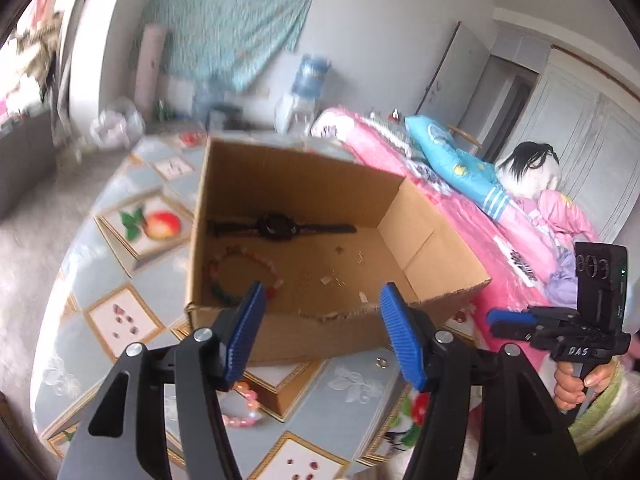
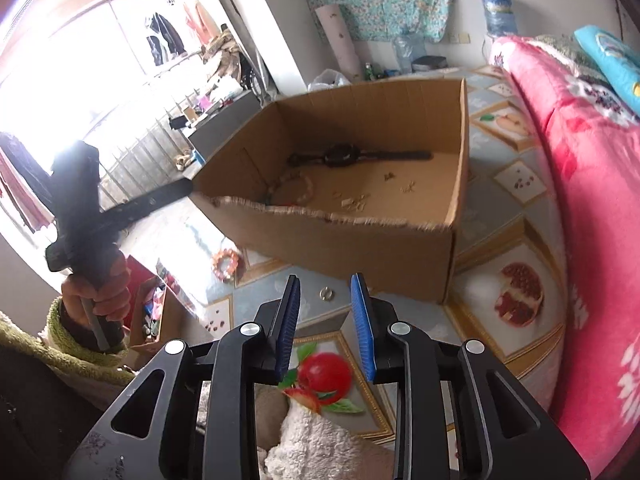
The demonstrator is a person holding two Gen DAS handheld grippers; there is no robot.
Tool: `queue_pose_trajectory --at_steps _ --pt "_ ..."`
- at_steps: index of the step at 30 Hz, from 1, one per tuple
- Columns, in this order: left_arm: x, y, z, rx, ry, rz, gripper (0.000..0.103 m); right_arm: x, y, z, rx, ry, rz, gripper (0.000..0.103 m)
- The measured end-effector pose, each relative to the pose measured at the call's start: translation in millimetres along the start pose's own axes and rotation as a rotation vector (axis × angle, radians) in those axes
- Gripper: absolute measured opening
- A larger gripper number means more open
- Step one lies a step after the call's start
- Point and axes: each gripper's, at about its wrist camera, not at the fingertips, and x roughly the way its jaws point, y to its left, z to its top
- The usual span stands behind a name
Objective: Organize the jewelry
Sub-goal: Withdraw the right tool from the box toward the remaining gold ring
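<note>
Jewelry is partly sorted, we judge: some pieces lie in the box, two wait outside it. Nearest us, our right gripper point(image 2: 325, 322) hovers with its blue pads spread and nothing between them, aimed at a small ring point(image 2: 327, 293) on the patterned tablecloth point(image 2: 504, 344), just in front of the cardboard box point(image 2: 352, 248) and apart from it. Our left gripper point(image 1: 322, 334) is likewise spread wide and empty, above the box's torn near wall. Under its left finger a pink bead bracelet point(image 1: 246, 404) rests on the cloth, also outside the box, near the front left corner. Inside, a second bead bracelet point(image 1: 240, 276) lies by the near left corner, small gold-coloured bits point(image 1: 332, 276) are scattered mid-floor, and a black watch point(image 1: 276, 227) stretches along the far wall. Next, we think, the right gripper should drop over the ring and pinch it; it is thin and lies flat, so the pads must come right down to the cloth.
</note>
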Motion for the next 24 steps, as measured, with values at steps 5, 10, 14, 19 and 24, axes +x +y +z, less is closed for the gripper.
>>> queue_pose_trajectory --at_steps 5,10,14,19,24 --pt "-2 -21 -24 0.131 0.040 0.064 0.062 50 20 -16 -0.069 0.045 -0.041 0.026" --pt "19 -38 -53 0.202 0.122 0.074 0.062 84 33 -16 -0.171 0.048 -0.105 0.026" --pt "40 -47 -75 0.248 0.172 0.096 0.062 99 32 -12 -0.216 0.044 -0.138 0.026" --pt "59 -55 -91 0.287 0.212 0.108 0.062 117 31 -10 -0.243 0.073 -0.165 0.014" --pt "69 -69 -104 0.376 0.221 0.114 0.062 120 31 -9 -0.204 0.104 -0.170 0.006"
